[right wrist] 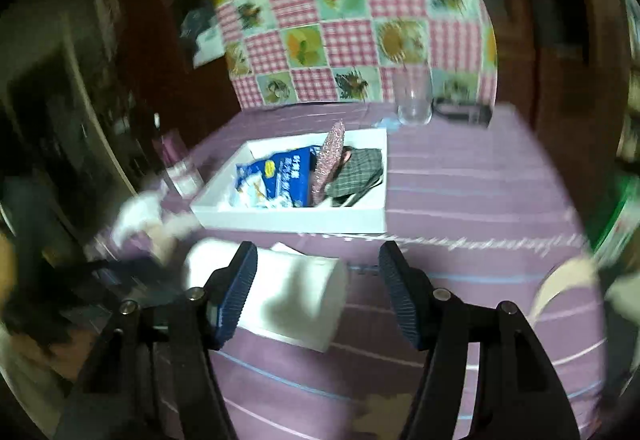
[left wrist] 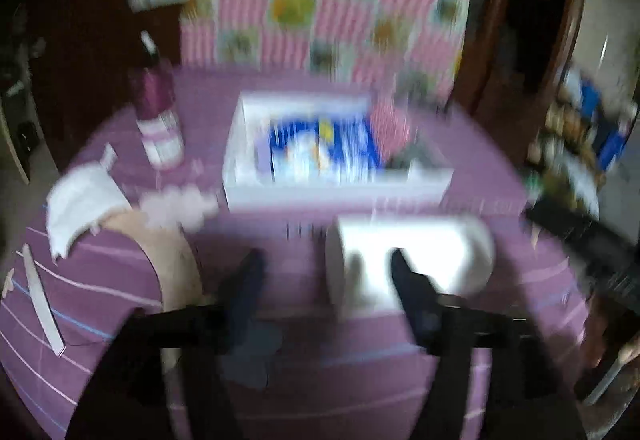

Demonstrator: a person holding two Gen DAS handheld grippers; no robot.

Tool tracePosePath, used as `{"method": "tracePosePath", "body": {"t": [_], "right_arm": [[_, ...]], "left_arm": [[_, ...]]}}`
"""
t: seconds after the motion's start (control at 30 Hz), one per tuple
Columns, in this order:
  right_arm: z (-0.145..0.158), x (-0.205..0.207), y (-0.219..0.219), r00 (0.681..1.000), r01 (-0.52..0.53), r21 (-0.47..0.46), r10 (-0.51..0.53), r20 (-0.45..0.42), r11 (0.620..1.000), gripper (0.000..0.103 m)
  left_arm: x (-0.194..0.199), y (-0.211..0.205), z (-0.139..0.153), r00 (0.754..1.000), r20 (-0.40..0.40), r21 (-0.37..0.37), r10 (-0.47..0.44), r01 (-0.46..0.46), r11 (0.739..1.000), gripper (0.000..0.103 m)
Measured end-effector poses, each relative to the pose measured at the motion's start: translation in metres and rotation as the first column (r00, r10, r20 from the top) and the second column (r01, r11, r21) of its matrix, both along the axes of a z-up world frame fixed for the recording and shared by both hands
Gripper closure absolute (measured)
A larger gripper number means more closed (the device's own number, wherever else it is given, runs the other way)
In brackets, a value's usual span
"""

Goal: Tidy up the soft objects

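A white paper roll (left wrist: pixel 412 260) lies on its side on the purple striped tablecloth (left wrist: pixel 360 380), just in front of a white box (left wrist: pixel 332 194). The box holds a blue packet (right wrist: pixel 276 176), a pink glittery piece (right wrist: pixel 330 160) and a plaid cloth (right wrist: pixel 358 172). My left gripper (left wrist: pixel 326 276) is open above the cloth, and its right finger overlaps the roll. In the right wrist view the roll (right wrist: pixel 288 296) sits behind the left finger of my right gripper (right wrist: pixel 318 272), which is open and holds nothing. The left wrist view is blurred.
A purple and white bottle (left wrist: pixel 158 120) stands left of the box. White fabric (left wrist: pixel 84 208), a pink fluffy piece (left wrist: pixel 180 206) and a beige band (left wrist: pixel 176 260) lie at the left. A clear glass (right wrist: pixel 414 100) stands behind the box. A checked cloth (right wrist: pixel 352 12) hangs at the back.
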State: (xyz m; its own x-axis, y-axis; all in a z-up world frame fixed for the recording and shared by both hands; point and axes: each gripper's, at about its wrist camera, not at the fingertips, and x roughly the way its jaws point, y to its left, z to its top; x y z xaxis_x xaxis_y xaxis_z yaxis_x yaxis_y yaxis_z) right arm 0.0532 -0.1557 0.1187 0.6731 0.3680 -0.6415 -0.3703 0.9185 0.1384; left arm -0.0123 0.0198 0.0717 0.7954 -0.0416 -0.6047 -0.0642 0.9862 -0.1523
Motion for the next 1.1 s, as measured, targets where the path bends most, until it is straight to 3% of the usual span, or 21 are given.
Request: {"method": "tracePosePath", "body": {"t": [0.07,0.13,0.23,0.33,0.47,0.67,0.87,1.1], "right_arm": [[0.001,-0.004,-0.001,1.000,-0.004,0.020,0.004,0.004,1.000,0.039],[0.001,-0.005,-0.006,1.000,0.000,0.059,0.000,0.002,0.998,0.039],[-0.003,-0.005,-0.014,1.000,0.031,0.104,-0.030,-0.007,0.994,0.039],[-0.009,-0.006,-0.018,0.999,0.050,0.120,-0.051,0.002,0.991,0.039],[-0.016,-0.008,-0.011,0.997,0.053,0.074,-0.057,0.050,0.996,0.039],[-0.018,-0.003,0.009,0.993,0.046,0.019,-0.048,0.112,0.999,0.039],[-0.046,0.004,0.017,0.993,0.096,-0.085,-0.090,0.072,0.992,0.039],[-0.051,0.013,-0.004,0.990,0.143,0.001,-0.143,0.003,0.990,0.039]], "left_arm": [[-0.017,-0.007,0.010,0.993,0.117,0.037,0.014,-0.019,0.999,0.020],[-0.023,-0.011,0.013,0.986,0.164,0.040,0.021,-0.028,0.999,0.012],[-0.023,-0.003,0.011,0.981,0.184,-0.010,0.060,-0.059,0.998,0.000],[-0.019,0.004,0.002,0.974,0.197,-0.029,0.114,-0.111,0.993,0.000],[-0.010,0.003,-0.011,0.973,0.185,0.031,0.135,-0.143,0.989,0.000],[0.001,-0.010,-0.028,0.983,0.160,0.135,0.090,-0.112,0.984,0.000],[0.010,-0.018,-0.034,0.995,0.083,0.171,0.057,-0.071,0.983,0.000],[0.020,-0.022,-0.044,0.997,0.005,0.210,0.079,-0.079,0.975,0.000]]}}
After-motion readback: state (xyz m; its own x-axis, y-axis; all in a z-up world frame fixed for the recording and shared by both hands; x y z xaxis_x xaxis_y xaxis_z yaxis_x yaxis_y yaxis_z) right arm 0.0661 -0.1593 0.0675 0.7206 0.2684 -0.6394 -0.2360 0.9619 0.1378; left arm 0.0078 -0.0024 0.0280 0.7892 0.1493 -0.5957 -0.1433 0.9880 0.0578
